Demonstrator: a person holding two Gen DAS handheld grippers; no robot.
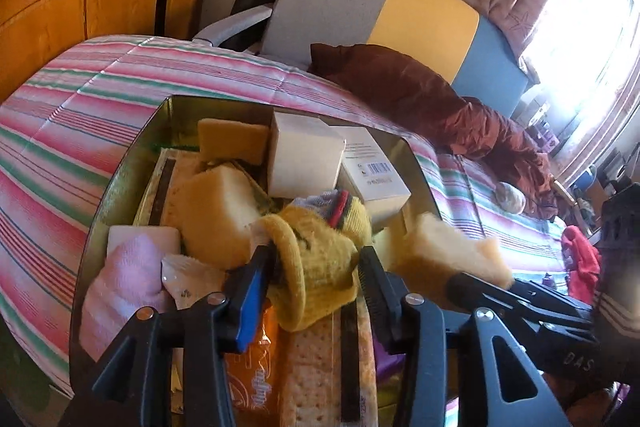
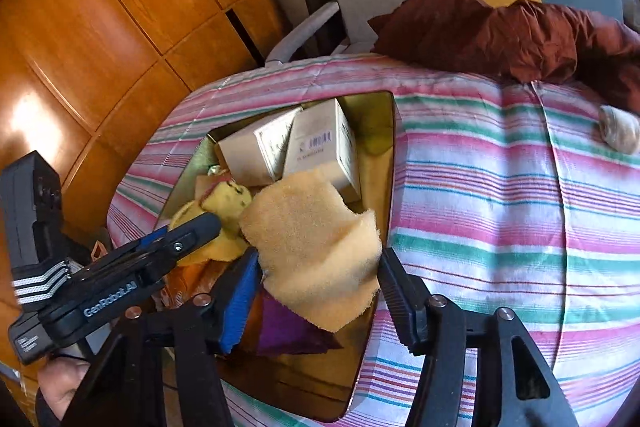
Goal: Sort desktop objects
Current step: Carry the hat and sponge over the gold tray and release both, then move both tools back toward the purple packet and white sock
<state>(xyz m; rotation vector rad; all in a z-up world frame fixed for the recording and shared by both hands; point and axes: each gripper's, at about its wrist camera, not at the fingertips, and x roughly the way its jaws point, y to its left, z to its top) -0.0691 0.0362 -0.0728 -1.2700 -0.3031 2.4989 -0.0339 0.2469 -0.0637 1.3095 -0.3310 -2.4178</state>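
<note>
A metal tin (image 1: 160,115) lies on a striped bedspread, full of sponges, white boxes (image 1: 304,155), a pink cloth (image 1: 124,275) and cracker packs. My left gripper (image 1: 316,263) is over the tin, jaws around a yellow knitted sock (image 1: 316,267). My right gripper (image 2: 318,267) holds a pale yellow sponge (image 2: 316,247) between its jaws over the tin's (image 2: 384,187) right edge. The sponge (image 1: 448,251) and right gripper also show in the left wrist view. The left gripper's finger (image 2: 192,231) shows in the right wrist view beside the sock (image 2: 228,203).
The striped bedspread (image 2: 500,187) spreads right of the tin. A dark red duvet (image 2: 500,35) and a small beige bundle (image 2: 618,135) lie on it. A grey, yellow and blue headboard (image 1: 400,11) stands behind. A wooden wardrobe (image 2: 100,27) stands left.
</note>
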